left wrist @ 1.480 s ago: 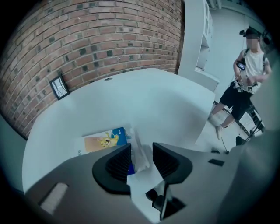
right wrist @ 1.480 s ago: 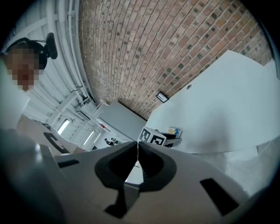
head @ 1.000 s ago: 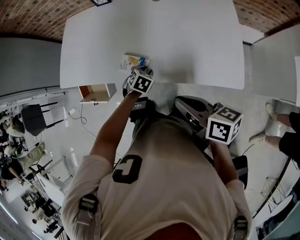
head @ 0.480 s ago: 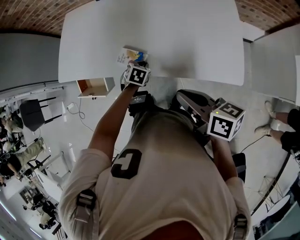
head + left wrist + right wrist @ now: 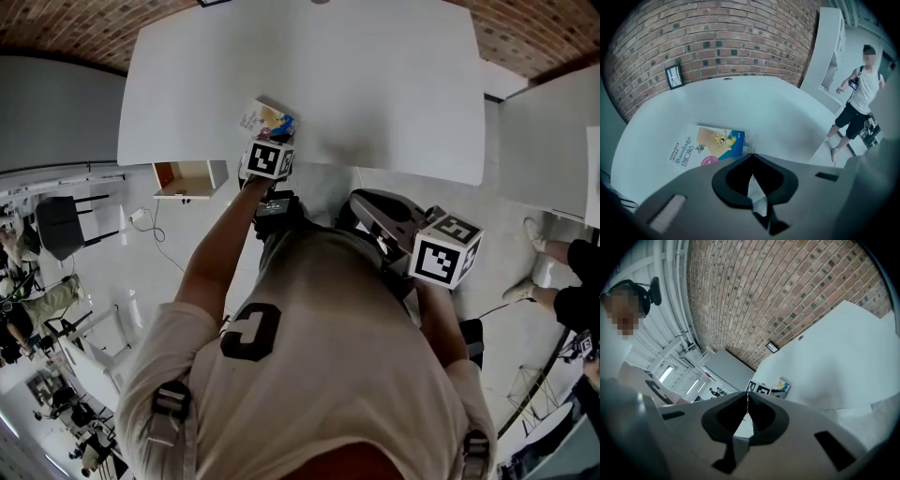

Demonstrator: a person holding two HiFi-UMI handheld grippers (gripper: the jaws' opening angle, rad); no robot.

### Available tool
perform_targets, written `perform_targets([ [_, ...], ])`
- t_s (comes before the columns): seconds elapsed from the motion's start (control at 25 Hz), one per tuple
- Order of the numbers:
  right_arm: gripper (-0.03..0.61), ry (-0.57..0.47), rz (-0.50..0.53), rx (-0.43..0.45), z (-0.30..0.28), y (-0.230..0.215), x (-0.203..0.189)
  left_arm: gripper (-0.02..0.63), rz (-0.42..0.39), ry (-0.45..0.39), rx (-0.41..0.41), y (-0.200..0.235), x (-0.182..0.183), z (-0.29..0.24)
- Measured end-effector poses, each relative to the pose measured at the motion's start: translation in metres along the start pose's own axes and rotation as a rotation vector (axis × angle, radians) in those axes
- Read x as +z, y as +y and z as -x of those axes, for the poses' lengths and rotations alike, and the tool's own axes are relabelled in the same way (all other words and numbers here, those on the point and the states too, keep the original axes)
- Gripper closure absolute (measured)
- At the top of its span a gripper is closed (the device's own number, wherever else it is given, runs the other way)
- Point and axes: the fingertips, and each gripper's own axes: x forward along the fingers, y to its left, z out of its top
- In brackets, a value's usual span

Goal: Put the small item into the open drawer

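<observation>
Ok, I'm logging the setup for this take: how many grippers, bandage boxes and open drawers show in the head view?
2 grippers: left gripper, right gripper
1 bandage box
1 open drawer
Total: 4

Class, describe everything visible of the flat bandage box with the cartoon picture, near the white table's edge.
The flat bandage box is a thin, cardboard-looking packet: white at one end with the word Bandage, a yellow cartoon figure, a pink round patch, a blue corner. It is near the front edge of the white table. The left gripper, its jaws having just closed, pinches the blue corner. In the head view it looks tipped, one end raised.
</observation>
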Motion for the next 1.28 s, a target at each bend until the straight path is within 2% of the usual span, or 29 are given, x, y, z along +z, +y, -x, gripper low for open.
perform_targets([
  [0.2, 0.575, 0.006, 0.005, -0.001, -0.001, 0.004, 0.000, 0.610, 0.077, -0.056, -0.059, -0.009, 0.002, 0.014],
  [0.44, 0.574, 0.020, 0.020, -0.007, -0.022, 0.019, -0.011, 0.611, 0.164, -0.165, -0.143, -0.007, 0.001, 0.047],
  [0.68, 0.574, 0.023, 0.040, -0.007, -0.029, 0.025, -0.004, 0.611, 0.219, -0.236, -0.206, -0.015, 0.008, 0.072],
  [0.88, 0.574, 0.016, 0.048, -0.037, -0.049, 0.028, -0.006, 0.611, 0.188, -0.268, -0.249, -0.003, 0.007, 0.082],
  [1.04, 0.574, 0.030, 0.059, -0.056, -0.068, 0.052, -0.022, 0.611, 0.142, -0.298, -0.283, 0.006, -0.006, 0.107],
  [1.28, 0.574, 0.085, 0.104, -0.106, -0.097, 0.084, -0.041, 0.611, 0.120, -0.338, -0.346, 0.018, -0.021, 0.130],
])
